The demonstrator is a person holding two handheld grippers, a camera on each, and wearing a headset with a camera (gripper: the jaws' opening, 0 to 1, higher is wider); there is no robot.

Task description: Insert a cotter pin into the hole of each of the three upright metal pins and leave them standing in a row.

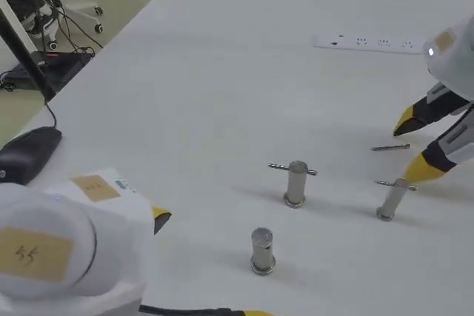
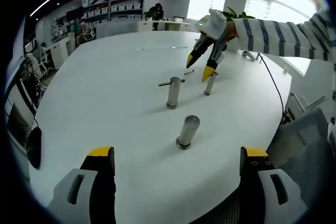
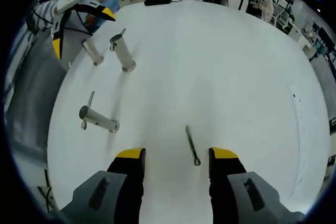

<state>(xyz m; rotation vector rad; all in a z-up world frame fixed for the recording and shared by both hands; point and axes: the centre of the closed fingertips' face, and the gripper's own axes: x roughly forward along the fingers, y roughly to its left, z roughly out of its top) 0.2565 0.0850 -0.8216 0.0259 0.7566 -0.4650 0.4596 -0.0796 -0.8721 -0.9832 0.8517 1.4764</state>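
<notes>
White bench top (image 1: 222,72), open office behind w/ chairs and desks. Three metal pins stand in a loose group, lower centre of head view. Centre pin (image 1: 296,183) and right pin (image 1: 391,199) each carry a cotter thru the hole; right pin looks a bit tilted, maybe the lens. Bare pin (image 1: 262,249), lowest in frame, has its hole empty.

Loose cotter pin (image 1: 390,148) lies flat on bench, just above right pin; I judge it's meant for bare pin. Right gripper (image 1: 414,145) sits at right edge, jaws straddling it, which looks like set-up for a pick. In right gripper view the cotter lies between the tips, nearer the right-side one; jaws part open, gripping nothing, contact not evident.

Left gripper (image 2: 177,153), bottom of its own view: jaws wide, empty, aimed at bare pin, prob. placed to steady it.
</notes>
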